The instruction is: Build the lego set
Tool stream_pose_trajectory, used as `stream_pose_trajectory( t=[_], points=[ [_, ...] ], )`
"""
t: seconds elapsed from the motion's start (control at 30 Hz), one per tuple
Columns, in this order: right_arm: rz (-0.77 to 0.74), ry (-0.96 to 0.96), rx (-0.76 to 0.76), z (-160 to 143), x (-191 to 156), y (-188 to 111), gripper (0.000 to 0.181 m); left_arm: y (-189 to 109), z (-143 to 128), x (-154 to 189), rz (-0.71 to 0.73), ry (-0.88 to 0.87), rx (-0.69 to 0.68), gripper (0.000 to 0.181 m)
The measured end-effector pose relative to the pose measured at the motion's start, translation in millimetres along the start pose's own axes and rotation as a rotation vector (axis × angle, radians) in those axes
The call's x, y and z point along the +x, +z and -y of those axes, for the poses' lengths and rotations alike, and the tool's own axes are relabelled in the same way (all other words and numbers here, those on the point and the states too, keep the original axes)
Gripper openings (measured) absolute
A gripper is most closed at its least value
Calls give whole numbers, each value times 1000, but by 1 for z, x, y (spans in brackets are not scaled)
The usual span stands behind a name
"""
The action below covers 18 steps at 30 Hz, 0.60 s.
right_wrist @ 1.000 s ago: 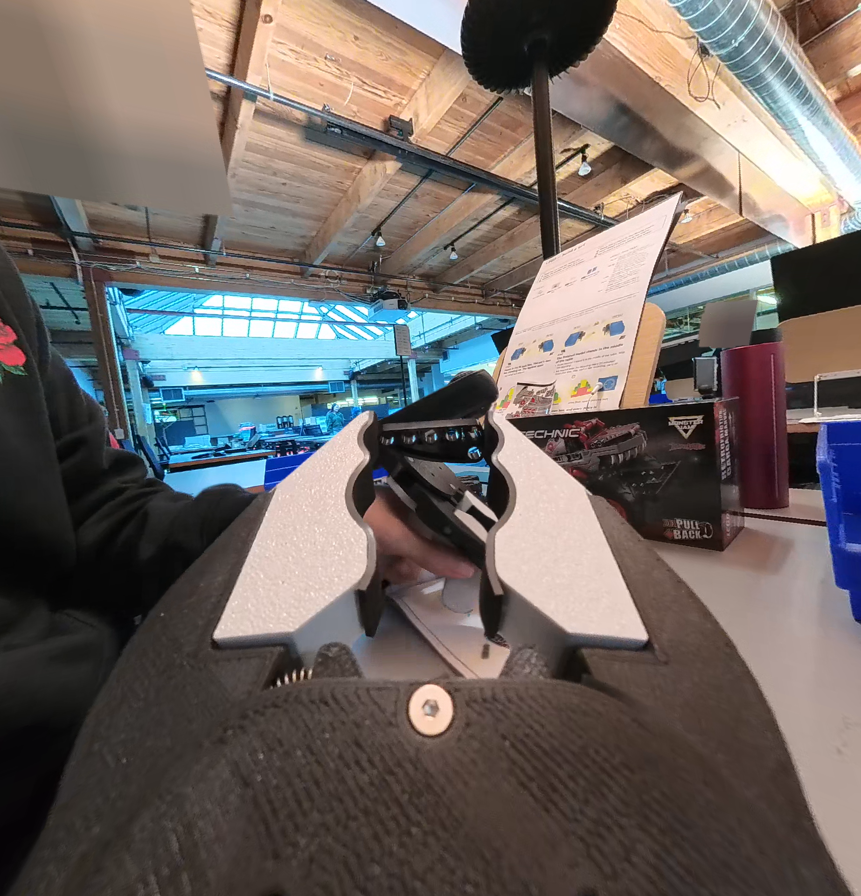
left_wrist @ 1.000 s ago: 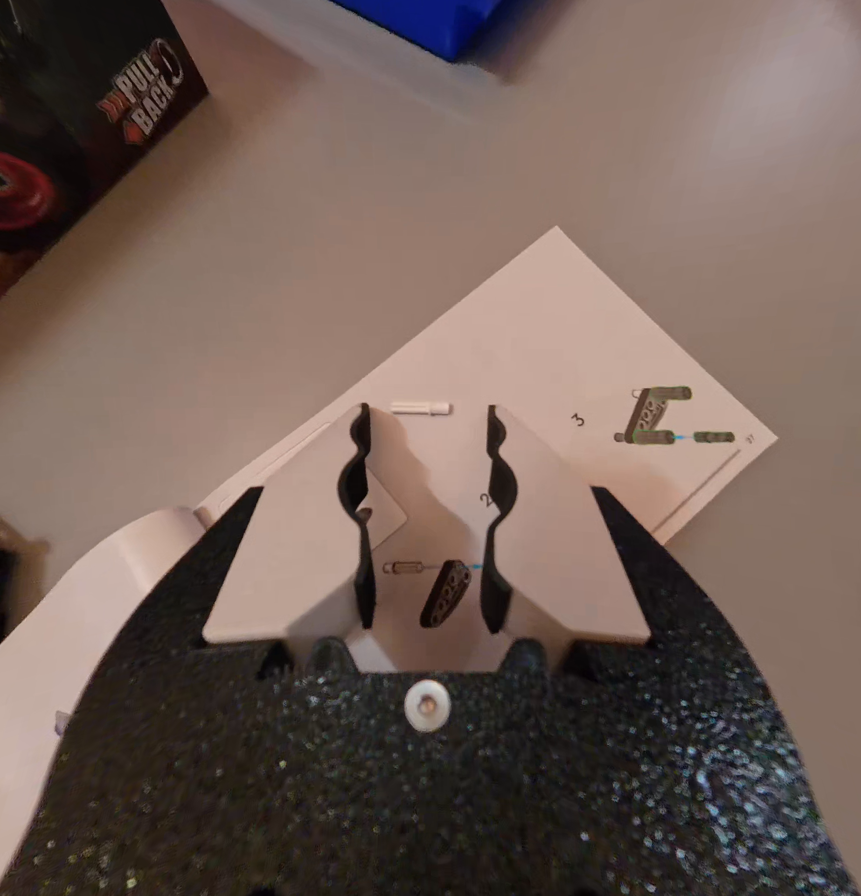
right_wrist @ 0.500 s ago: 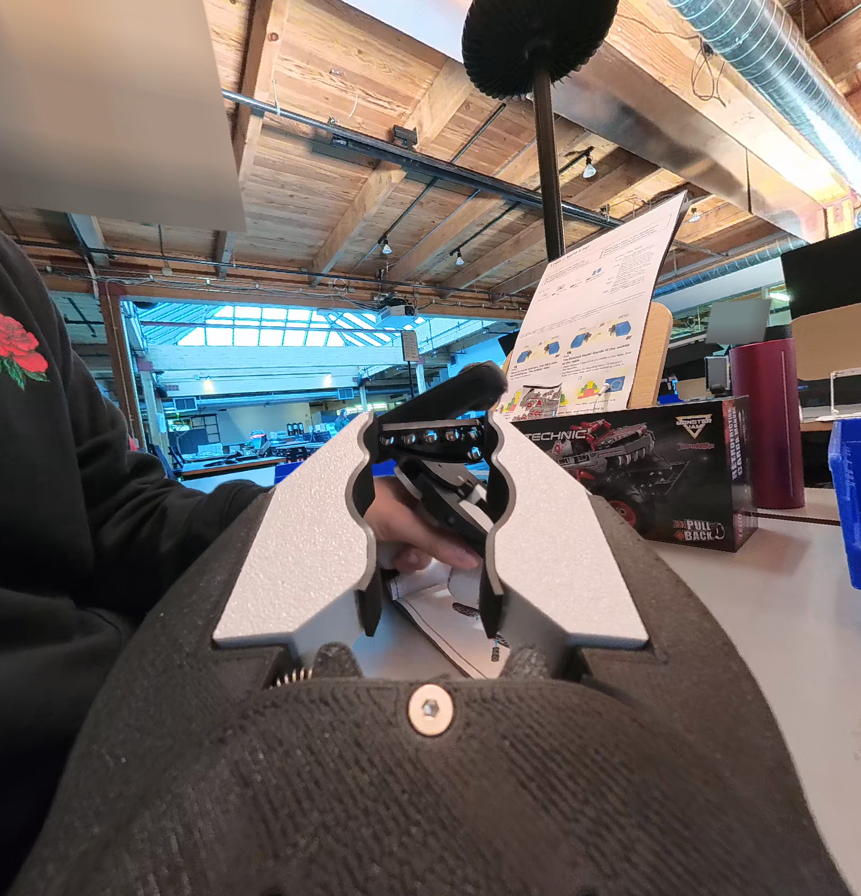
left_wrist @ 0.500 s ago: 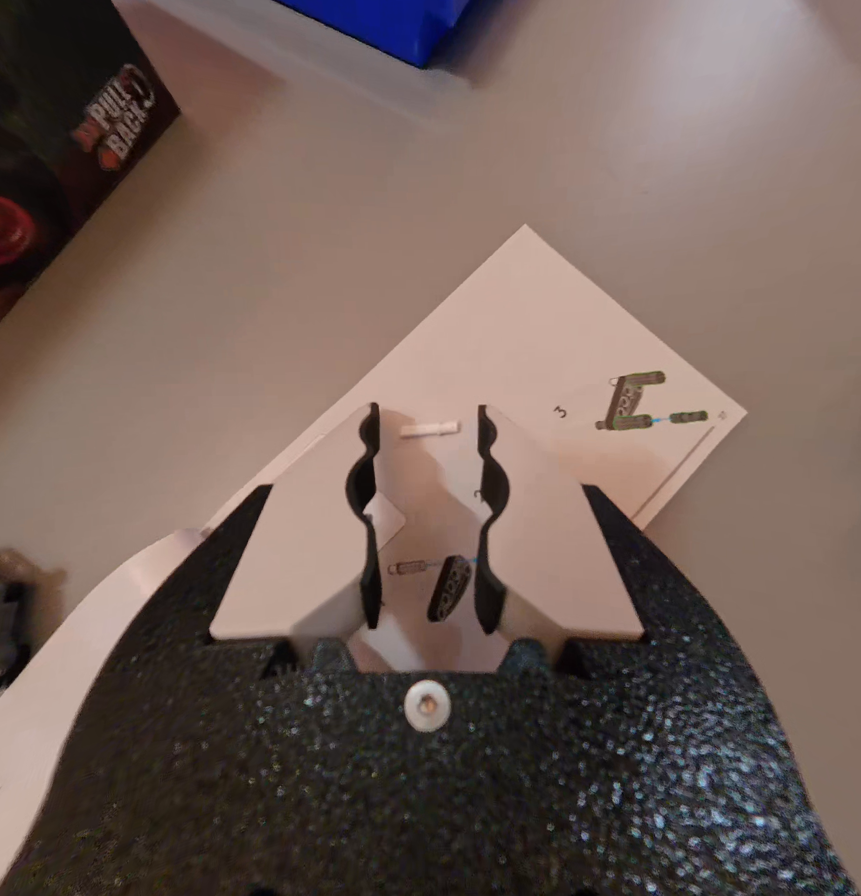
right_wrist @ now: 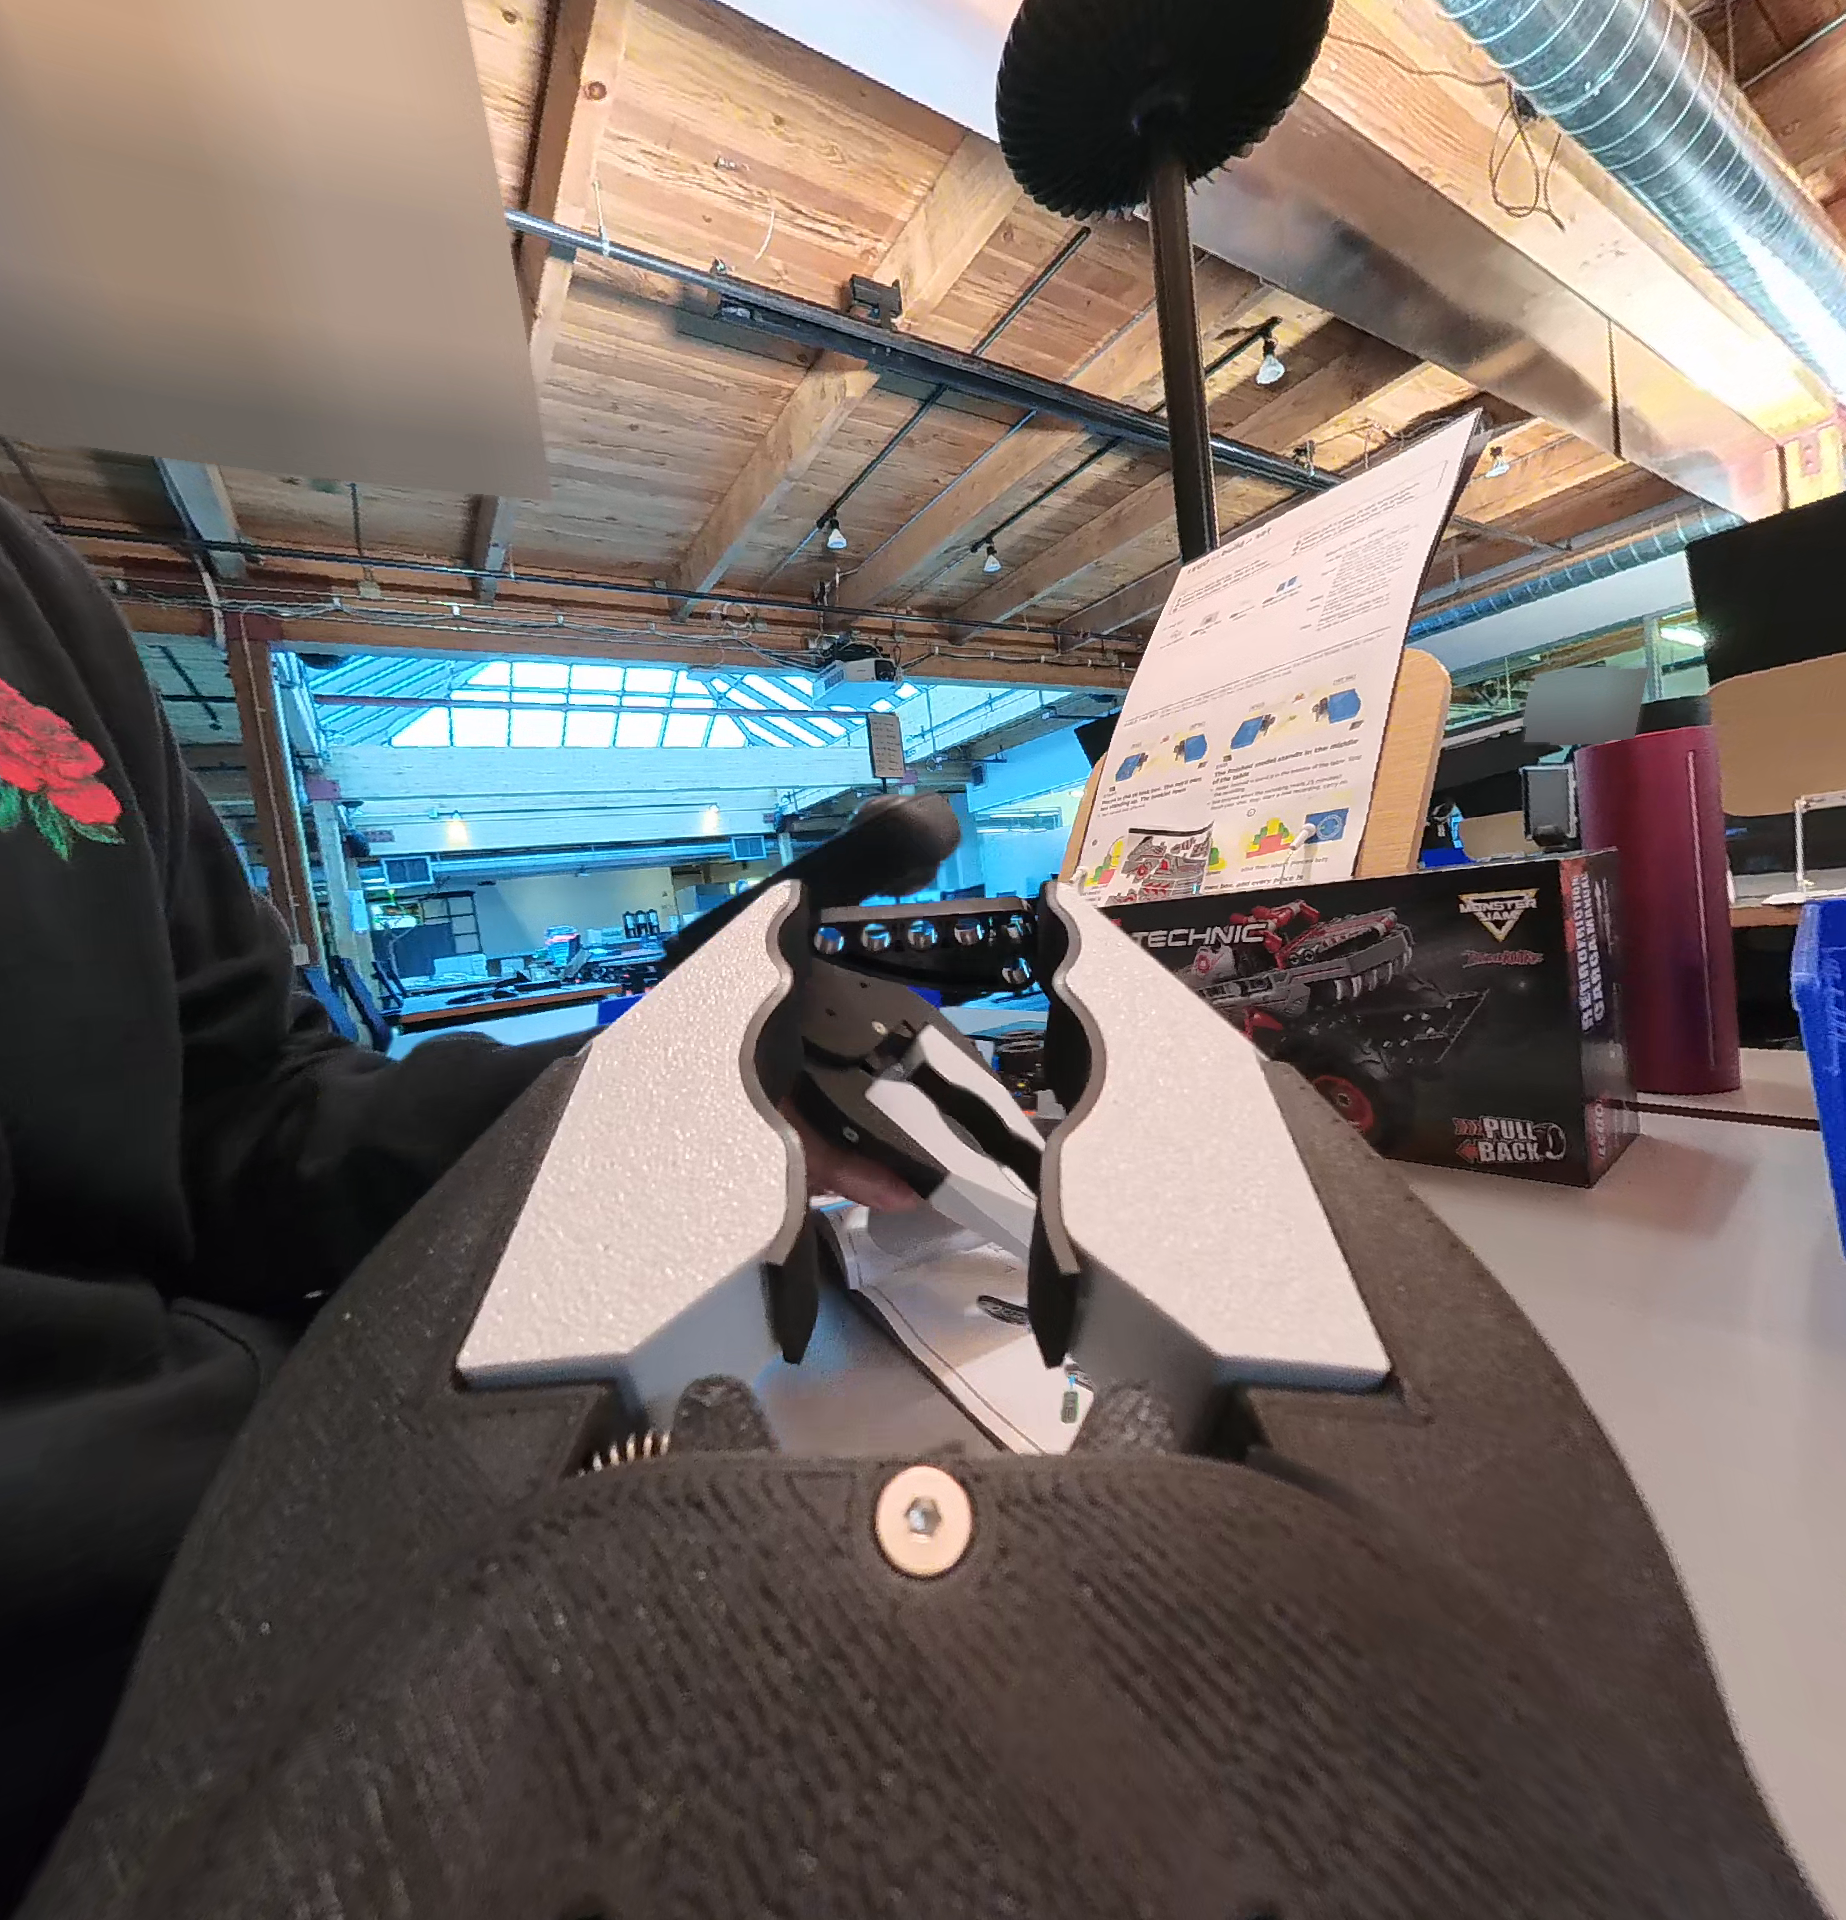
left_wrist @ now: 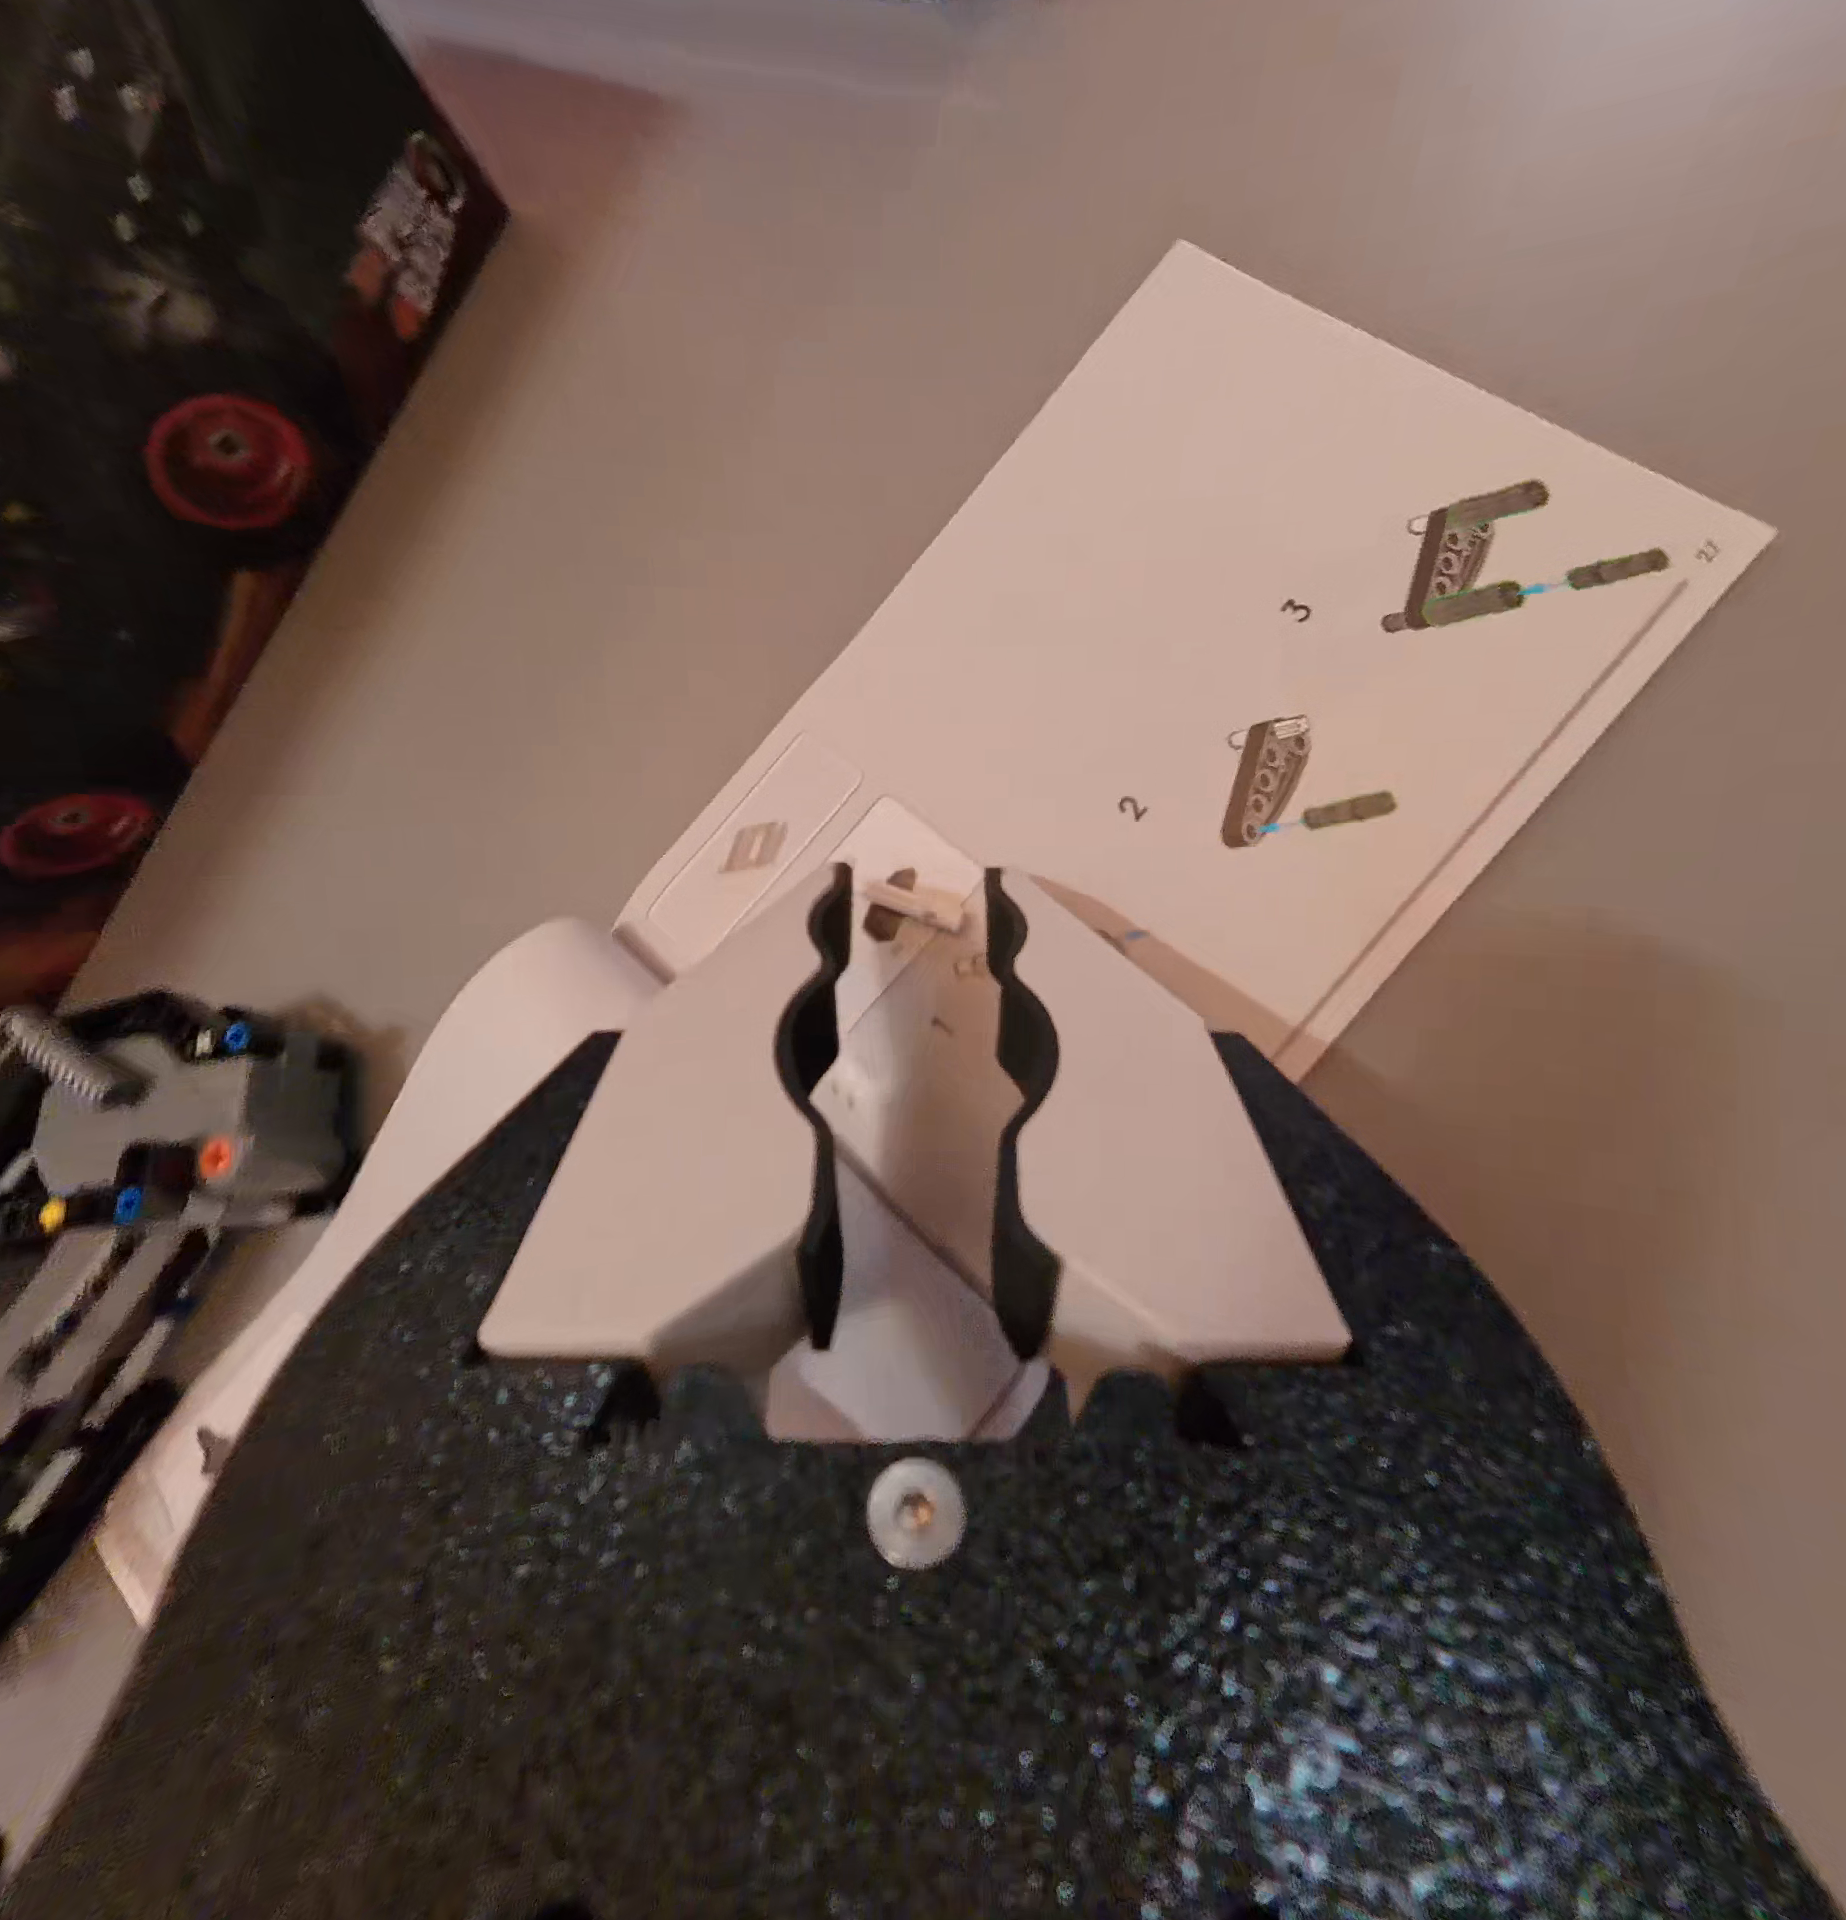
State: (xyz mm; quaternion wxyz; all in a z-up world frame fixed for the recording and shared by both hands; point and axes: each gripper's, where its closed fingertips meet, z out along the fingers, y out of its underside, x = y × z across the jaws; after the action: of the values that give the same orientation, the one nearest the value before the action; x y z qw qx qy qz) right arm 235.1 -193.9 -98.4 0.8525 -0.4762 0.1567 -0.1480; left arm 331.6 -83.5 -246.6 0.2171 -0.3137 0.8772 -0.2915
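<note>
My left gripper (left_wrist: 916, 878) is shut on a small white pin (left_wrist: 914, 902), held crosswise between its fingertips a little above the open instruction booklet (left_wrist: 1210, 499). The booklet's page shows step drawings of a black beam with pins. My right gripper (right_wrist: 919, 914) is shut on a black beam with a row of holes (right_wrist: 919, 937), held lengthwise between its tips and above the table. In the right wrist view the left gripper (right_wrist: 960, 1132) and a hand sit just behind that beam, over the booklet (right_wrist: 929, 1309).
The dark set box (left_wrist: 171, 416) lies at the left and stands at the back right (right_wrist: 1418, 1018). A partly built grey-and-black chassis (left_wrist: 150, 1122) lies at the left. A blue bin (right_wrist: 1844, 1091), a maroon cylinder (right_wrist: 1657, 904) and a sheet on a wooden stand (right_wrist: 1293, 675) are at the right. A black sleeve (right_wrist: 171, 1039) fills the left. Spacing between my two grippers at the tips: around 20 cm.
My left gripper closed on the white pin and carried it back and left off its spot on the page; the chassis came into view. The right gripper kept hold of the black beam, barely moving.
</note>
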Motion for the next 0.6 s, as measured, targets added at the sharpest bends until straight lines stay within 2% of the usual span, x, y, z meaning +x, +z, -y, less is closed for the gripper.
stream_pose_trajectory(
  t=[0.17, 0.37, 0.5, 0.6],
  points=[
    [0, 0, 2, 0, 0, 0, 41, -8, -4, -3, 30, -114, 24, 38],
    [2, 2, 1, 0, -1, 0, 40, 5, -6, 0, 7, -161, -22, 33],
    [3, 4, 1, 0, -1, 0, 41, 11, 12, 5, -43, -236, 13, 34],
    [4, 5, 2, 0, -1, 0, 41, 17, 16, 12, -62, -219, -19, 38]
  ],
)
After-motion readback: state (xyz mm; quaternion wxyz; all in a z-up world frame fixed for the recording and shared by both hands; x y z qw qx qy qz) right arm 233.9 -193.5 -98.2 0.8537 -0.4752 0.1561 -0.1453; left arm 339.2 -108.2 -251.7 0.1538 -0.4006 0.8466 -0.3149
